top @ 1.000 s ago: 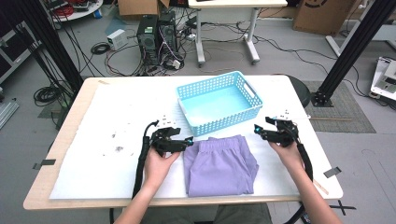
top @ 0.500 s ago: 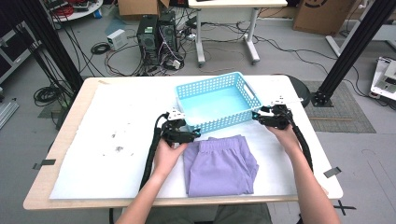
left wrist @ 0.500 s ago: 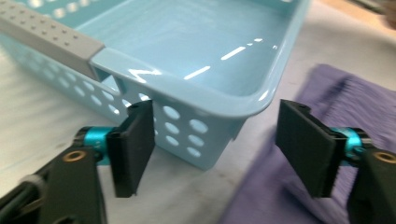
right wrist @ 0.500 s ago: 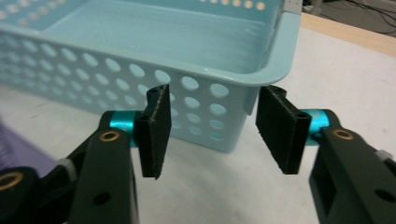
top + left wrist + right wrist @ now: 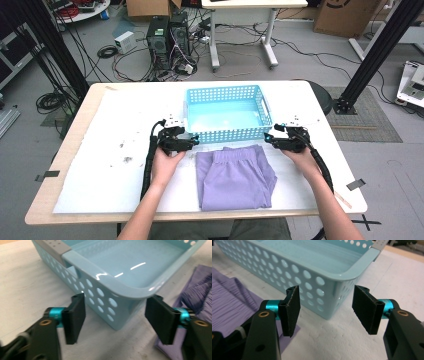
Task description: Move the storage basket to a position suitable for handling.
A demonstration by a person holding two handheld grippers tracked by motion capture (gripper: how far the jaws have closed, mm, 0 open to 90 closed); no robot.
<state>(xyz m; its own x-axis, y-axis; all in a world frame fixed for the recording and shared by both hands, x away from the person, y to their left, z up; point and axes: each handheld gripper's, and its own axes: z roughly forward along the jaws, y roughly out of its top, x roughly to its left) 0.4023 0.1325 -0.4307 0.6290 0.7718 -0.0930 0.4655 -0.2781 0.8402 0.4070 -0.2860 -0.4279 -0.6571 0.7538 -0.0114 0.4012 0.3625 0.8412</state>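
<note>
I have the left gripper (image 5: 194, 142) at the near left corner of the blue basket (image 5: 227, 113), jaws spread, the corner just ahead of the gap and no pad touching it. These jaws have just been closing a little; nothing sits between them. The right gripper (image 5: 268, 138) faces the near right corner the same way, jaws spread and just been opening, pads clear of the plastic. The basket sits toward the far edge of the table (image 5: 100, 165), about midway across. Folded purple shorts (image 5: 234, 176) lie just beside its near wall, toward the near edge.
</note>
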